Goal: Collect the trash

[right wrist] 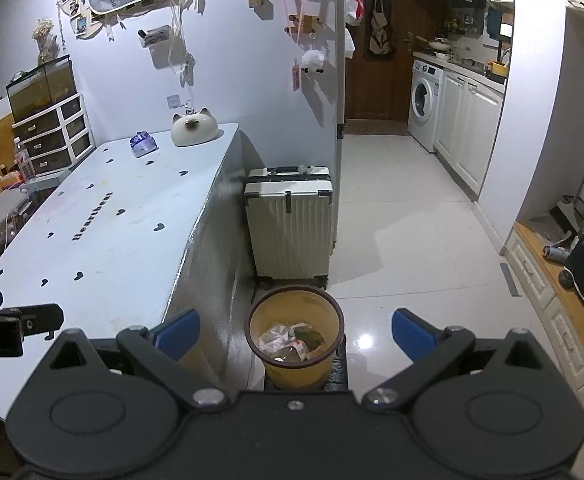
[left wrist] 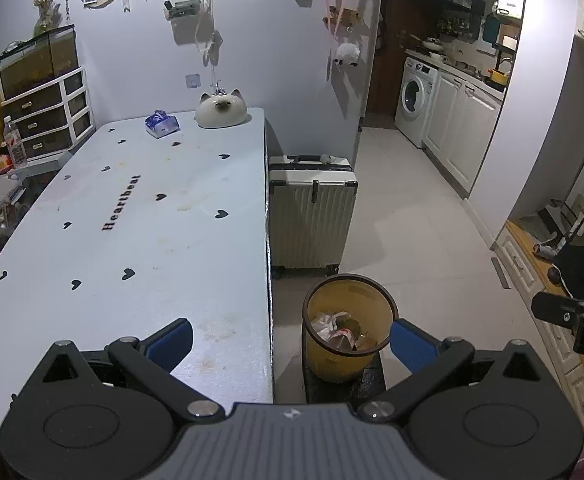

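Crumpled wrappers (right wrist: 292,340) already in translucent yellow round plastic bin (left wrist: 347,332), on floor just ahead, between both tongs. Left tongs (left wrist: 292,340) wide, empty; right tongs (right wrist: 295,334) same. Pale heart-print surface (left wrist: 132,240) to left: no loose trash visible. Looks nearly finished.

Pale wall (left wrist: 276,40) hung with photos; white tiled floor (left wrist: 411,216). White worktop (left wrist: 164,216) with black hearts, ahead-left of the fingers. Cream suitcase (left wrist: 311,216) beside it. Drawer unit (left wrist: 48,116) far left. Kitchen beyond: washing machine (left wrist: 415,100), white cabinets (left wrist: 463,128).
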`<act>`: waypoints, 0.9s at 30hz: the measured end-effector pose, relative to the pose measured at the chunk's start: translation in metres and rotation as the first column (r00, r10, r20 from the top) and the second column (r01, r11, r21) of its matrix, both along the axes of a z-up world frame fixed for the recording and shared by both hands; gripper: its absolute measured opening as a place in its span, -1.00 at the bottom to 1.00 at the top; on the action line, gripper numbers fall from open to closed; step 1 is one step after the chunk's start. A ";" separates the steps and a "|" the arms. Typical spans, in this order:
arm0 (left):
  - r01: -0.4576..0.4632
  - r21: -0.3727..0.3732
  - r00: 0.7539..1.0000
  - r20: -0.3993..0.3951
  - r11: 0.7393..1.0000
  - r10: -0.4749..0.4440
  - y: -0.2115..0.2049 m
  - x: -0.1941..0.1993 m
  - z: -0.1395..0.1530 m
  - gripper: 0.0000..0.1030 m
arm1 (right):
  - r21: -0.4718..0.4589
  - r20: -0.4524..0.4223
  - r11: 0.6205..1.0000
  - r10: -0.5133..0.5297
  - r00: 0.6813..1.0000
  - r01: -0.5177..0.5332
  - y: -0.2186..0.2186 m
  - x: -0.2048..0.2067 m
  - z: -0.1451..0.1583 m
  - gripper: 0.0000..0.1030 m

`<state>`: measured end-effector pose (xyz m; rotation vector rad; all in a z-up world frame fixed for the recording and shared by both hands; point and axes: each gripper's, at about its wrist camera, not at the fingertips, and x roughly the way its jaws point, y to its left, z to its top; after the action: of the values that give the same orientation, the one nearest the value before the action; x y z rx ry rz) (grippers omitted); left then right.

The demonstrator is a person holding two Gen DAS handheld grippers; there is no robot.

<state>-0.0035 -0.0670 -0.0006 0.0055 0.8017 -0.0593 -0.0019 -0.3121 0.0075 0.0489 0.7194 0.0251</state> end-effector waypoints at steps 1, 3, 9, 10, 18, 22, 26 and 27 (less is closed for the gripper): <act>-0.002 0.000 1.000 0.001 1.000 0.002 -0.001 -0.001 0.000 1.00 | 0.001 0.000 1.000 0.001 1.000 -0.001 -0.001 0.000 0.000 1.00; -0.004 0.000 1.000 0.001 1.000 0.004 -0.004 -0.002 0.000 1.00 | 0.002 -0.001 1.000 0.004 1.000 -0.004 -0.001 0.000 0.000 1.00; -0.007 -0.004 1.000 0.000 1.000 0.007 -0.006 -0.003 0.000 1.00 | 0.003 0.001 1.000 0.011 1.000 -0.011 -0.004 -0.001 0.001 1.00; -0.008 -0.004 1.000 -0.001 1.000 0.008 -0.006 -0.004 0.000 1.00 | 0.003 0.001 1.000 0.011 1.000 -0.011 -0.004 -0.001 0.001 1.00; -0.009 -0.004 1.000 -0.002 1.000 0.009 -0.006 -0.004 0.000 1.00 | 0.004 0.001 1.000 0.009 1.000 -0.009 -0.003 -0.002 0.000 1.00; -0.008 -0.005 1.000 -0.002 1.000 0.008 -0.007 -0.005 0.000 1.00 | 0.003 0.001 1.000 0.009 1.000 -0.009 -0.004 -0.002 0.001 1.00; -0.005 -0.006 1.000 -0.001 1.000 0.005 -0.007 -0.006 -0.001 1.00 | 0.003 0.001 1.000 0.007 1.000 -0.007 -0.003 -0.002 -0.001 1.00; -0.005 -0.005 1.000 -0.001 1.000 0.005 -0.007 -0.007 -0.001 1.00 | 0.003 0.001 1.000 0.007 1.000 -0.007 -0.002 -0.003 -0.001 1.00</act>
<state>-0.0101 -0.0743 -0.0016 -0.0013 0.8027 -0.0567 -0.0045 -0.3144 0.0065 0.0490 0.7181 0.0331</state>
